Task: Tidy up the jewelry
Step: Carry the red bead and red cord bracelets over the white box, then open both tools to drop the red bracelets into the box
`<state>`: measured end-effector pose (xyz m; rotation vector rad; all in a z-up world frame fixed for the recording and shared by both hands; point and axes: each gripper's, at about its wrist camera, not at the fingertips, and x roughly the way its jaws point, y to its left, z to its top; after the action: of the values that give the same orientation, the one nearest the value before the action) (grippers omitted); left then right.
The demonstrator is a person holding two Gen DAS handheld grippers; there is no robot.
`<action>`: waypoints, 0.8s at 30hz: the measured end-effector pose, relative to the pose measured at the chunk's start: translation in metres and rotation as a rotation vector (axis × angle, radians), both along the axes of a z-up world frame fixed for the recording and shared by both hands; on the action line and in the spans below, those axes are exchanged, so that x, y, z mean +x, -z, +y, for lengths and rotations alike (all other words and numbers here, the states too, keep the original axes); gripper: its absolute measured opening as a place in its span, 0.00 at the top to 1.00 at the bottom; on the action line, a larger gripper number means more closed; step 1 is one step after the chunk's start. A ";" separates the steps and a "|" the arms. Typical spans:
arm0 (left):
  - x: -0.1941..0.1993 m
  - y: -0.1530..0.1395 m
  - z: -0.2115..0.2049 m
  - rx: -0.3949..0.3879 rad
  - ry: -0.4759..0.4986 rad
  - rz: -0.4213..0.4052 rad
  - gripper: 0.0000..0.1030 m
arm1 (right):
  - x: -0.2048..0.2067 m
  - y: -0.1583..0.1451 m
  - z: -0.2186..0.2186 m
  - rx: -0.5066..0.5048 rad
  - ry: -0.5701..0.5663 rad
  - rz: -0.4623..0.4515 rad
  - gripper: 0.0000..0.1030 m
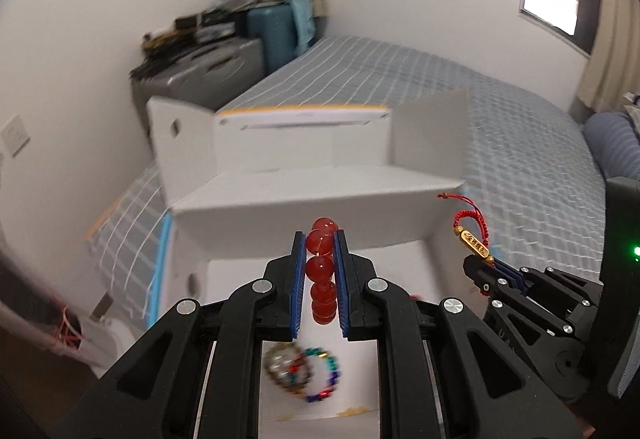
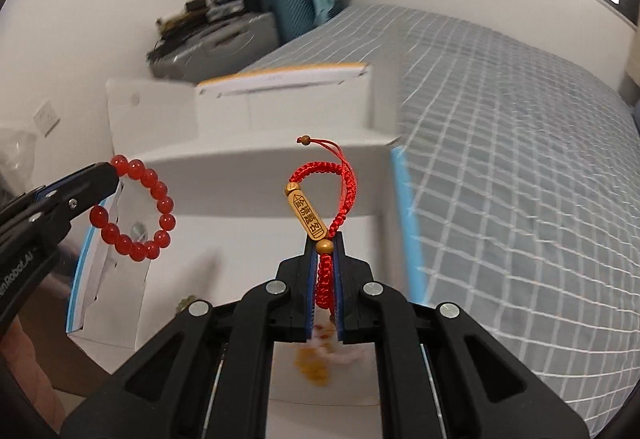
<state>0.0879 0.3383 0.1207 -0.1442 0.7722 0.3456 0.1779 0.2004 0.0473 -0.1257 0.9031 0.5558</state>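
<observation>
Round red glass-bead bracelet [image 1: 321, 271] clamped in left tool [image 1: 320, 263], hanging above open white cardboard box [image 1: 316, 199]. Multicoloured bead bracelets [image 1: 304, 375] already inside at 6 o'clock. Braided red cord bracelet with gold tag [image 2: 320, 207] pinched in right tool [image 2: 325, 275]; both not yet dropped.

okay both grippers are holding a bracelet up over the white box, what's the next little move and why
Probably lower the left hand-held gripper into the white box and open it. It is shut on the red bead bracelet, held clear above the box floor, where two beaded bracelets already lie. The right hand-held gripper, shut on the red cord bracelet, can follow.
</observation>
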 end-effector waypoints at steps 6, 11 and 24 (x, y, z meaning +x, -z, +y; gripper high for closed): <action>-0.005 0.044 0.026 -0.026 -0.037 0.099 0.87 | -0.002 0.041 0.026 -0.064 -0.013 0.103 0.94; -0.007 0.074 0.035 -0.050 -0.047 0.173 0.87 | 0.004 0.058 0.034 -0.103 -0.002 0.170 0.94; -0.009 0.075 0.033 -0.026 -0.078 0.170 0.74 | -0.011 0.034 0.019 -0.042 -0.035 0.124 0.28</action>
<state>0.0789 0.3708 0.0454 -0.1719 0.9409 0.4260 0.1664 0.2198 0.0136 -0.1464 1.0357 0.5818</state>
